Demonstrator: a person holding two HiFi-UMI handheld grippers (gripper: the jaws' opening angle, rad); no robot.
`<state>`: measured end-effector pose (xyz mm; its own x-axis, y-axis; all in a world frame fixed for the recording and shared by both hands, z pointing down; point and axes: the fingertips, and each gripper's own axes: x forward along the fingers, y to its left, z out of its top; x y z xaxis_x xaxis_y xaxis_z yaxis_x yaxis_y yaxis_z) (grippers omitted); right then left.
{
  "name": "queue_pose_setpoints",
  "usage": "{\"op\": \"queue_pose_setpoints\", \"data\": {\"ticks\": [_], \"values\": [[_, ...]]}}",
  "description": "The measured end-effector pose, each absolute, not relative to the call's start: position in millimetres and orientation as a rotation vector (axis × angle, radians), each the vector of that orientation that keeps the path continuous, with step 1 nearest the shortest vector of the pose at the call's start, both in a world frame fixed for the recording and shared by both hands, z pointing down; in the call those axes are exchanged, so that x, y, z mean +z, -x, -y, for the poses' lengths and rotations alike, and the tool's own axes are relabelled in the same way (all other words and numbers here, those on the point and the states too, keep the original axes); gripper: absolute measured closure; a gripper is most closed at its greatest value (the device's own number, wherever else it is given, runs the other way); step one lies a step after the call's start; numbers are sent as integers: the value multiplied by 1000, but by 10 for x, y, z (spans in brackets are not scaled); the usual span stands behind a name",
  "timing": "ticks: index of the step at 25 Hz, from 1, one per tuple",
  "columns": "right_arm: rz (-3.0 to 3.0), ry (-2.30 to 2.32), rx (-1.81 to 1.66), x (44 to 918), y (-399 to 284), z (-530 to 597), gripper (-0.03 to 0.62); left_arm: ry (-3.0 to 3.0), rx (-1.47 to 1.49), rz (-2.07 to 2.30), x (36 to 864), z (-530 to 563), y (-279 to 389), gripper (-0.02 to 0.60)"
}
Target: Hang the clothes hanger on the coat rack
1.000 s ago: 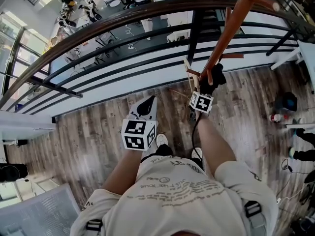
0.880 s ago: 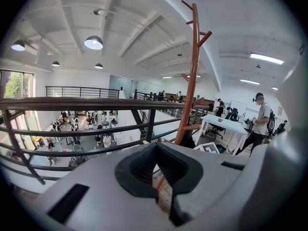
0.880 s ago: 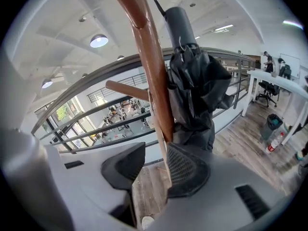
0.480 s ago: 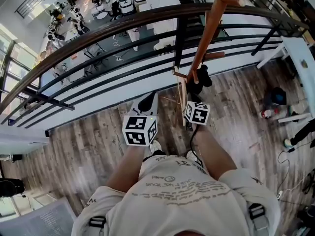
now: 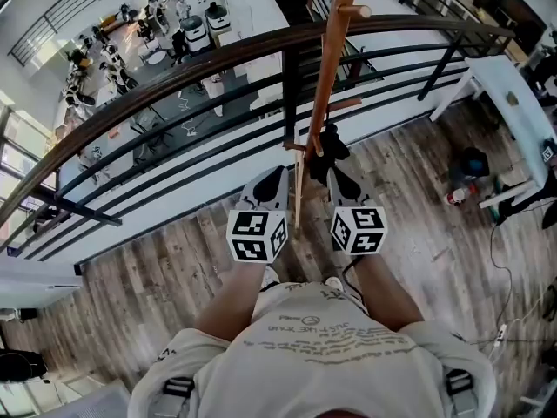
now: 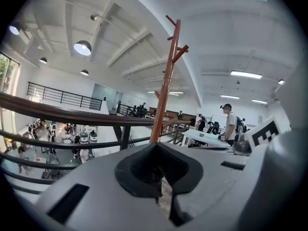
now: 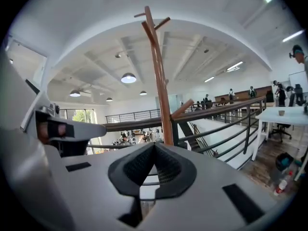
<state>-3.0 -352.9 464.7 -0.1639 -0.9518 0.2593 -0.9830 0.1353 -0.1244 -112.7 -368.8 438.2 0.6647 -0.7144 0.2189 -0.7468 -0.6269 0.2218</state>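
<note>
The brown wooden coat rack stands at the railing, and its pole and pegs also show in the left gripper view and the right gripper view. A light wooden hanger shows edge-on beside the pole's lower part, below and between the two grippers. I cannot tell what it rests on. My left gripper is shut and empty. My right gripper is also shut with nothing between its pads. Both point nearly level towards the pole, and neither touches the hanger.
A dark curved railing runs just behind the rack, with a drop to a lower floor beyond it. A white table stands at the right, with a dark bag and a bottle on the floor beside it. A person stands further back.
My right gripper has risen from down beside the hanger at the pole and now points more level. The left gripper has risen too. The hanger has stayed by the pole.
</note>
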Motion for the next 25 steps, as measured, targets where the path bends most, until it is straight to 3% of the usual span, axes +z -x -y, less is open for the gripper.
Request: {"op": "queue_pose_setpoints", "data": {"ticks": [8,25], "values": [[2408,-2020,261,3934,-198,3243,592,-2652,139,1117,4216,3616,815,578],[2477,-1992,335,3982,-351,3082,592,-2677,176,1127,4179,3489,630,578]]}}
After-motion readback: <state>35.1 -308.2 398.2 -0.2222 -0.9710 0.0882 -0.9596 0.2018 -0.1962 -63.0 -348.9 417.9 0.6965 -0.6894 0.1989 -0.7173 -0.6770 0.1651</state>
